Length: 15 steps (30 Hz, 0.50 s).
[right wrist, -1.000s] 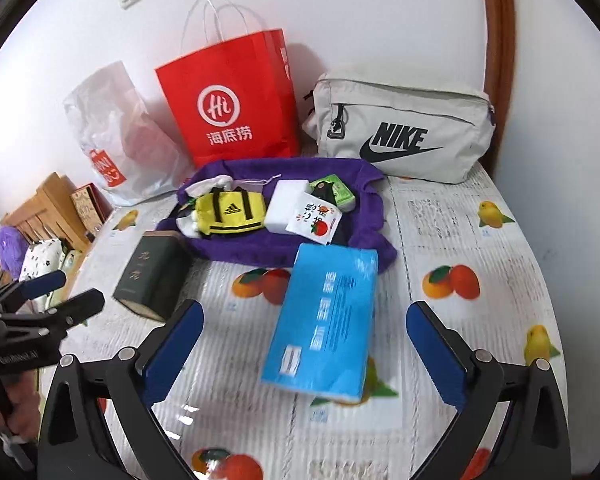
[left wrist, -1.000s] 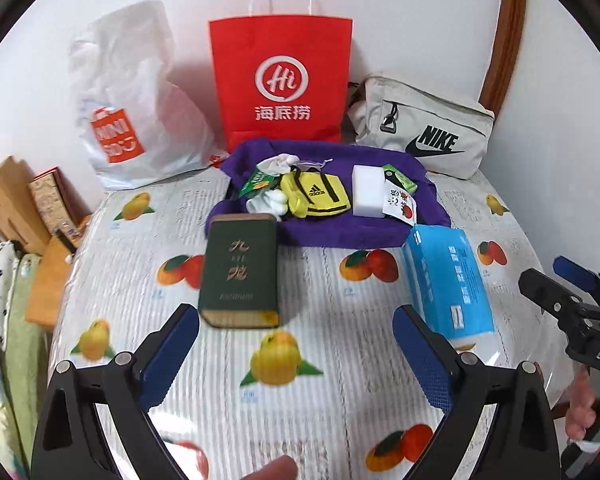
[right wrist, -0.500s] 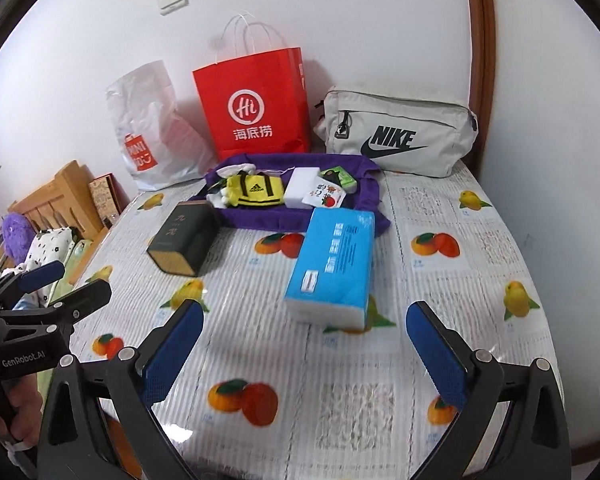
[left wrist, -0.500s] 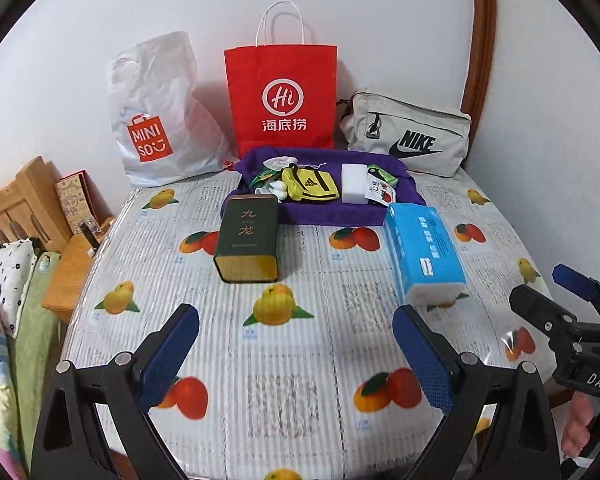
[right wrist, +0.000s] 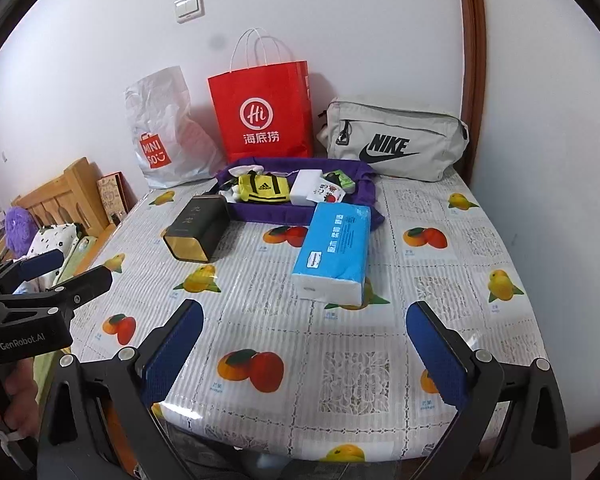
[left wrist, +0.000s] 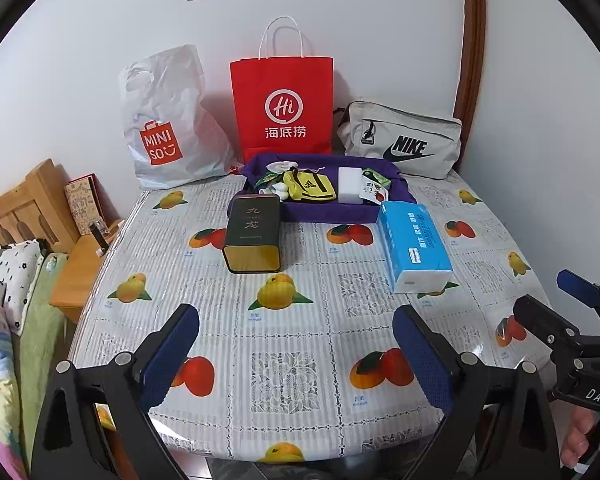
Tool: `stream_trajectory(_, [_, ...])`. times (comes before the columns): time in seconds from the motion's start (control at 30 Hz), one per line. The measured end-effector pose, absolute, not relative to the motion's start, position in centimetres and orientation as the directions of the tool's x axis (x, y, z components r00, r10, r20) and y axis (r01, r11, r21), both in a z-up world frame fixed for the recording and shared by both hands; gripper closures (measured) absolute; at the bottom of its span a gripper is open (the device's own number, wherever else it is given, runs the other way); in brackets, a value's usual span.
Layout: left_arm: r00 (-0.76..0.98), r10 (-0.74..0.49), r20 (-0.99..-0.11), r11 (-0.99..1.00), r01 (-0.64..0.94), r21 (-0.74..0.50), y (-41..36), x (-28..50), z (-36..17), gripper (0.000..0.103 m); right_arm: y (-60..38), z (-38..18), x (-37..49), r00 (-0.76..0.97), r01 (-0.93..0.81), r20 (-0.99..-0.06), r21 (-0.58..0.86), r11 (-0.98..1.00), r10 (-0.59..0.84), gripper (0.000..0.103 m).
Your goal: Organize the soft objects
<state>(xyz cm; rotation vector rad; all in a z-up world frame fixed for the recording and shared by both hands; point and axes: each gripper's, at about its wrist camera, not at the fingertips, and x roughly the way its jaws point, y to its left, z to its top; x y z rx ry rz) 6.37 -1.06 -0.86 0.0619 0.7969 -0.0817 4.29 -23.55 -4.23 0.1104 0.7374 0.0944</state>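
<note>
A purple cloth tray (left wrist: 324, 213) (right wrist: 268, 213) lies at the table's far side. It holds a yellow pouch (left wrist: 308, 187) (right wrist: 264, 191), a white sponge block (left wrist: 349, 185) (right wrist: 305, 186), white socks and small packets. In front of it a blue tissue pack (left wrist: 414, 246) (right wrist: 334, 252) lies on the right. A dark green tin (left wrist: 253, 232) (right wrist: 196, 229) lies on its side to the left. My left gripper (left wrist: 296, 354) (right wrist: 66, 266) and right gripper (right wrist: 306, 348) (left wrist: 548, 300) both stand open over the near table edge, holding nothing.
Against the wall stand a white MINISO bag (left wrist: 168, 120), a red paper bag (left wrist: 284, 108) and a grey Nike pouch (left wrist: 400, 144). The table (left wrist: 300, 320) wears a fruit-print cover. A wooden bed frame (left wrist: 24, 208) and bedding are to the left.
Both grippers have pulled back from the tray toward the near table edge, so more of the table shows. Nothing on the table has moved.
</note>
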Motion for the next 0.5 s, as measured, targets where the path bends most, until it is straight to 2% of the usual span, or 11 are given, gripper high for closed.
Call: stream_trajectory(0.5, [0.69,-0.04,-0.722,0.996,0.082,0.023,-0.57,6.5,-1.11,0.005,-23.59,-4.59,4.34,0.73,-0.037,-0.673,0.136,0.99,0.12,0.003])
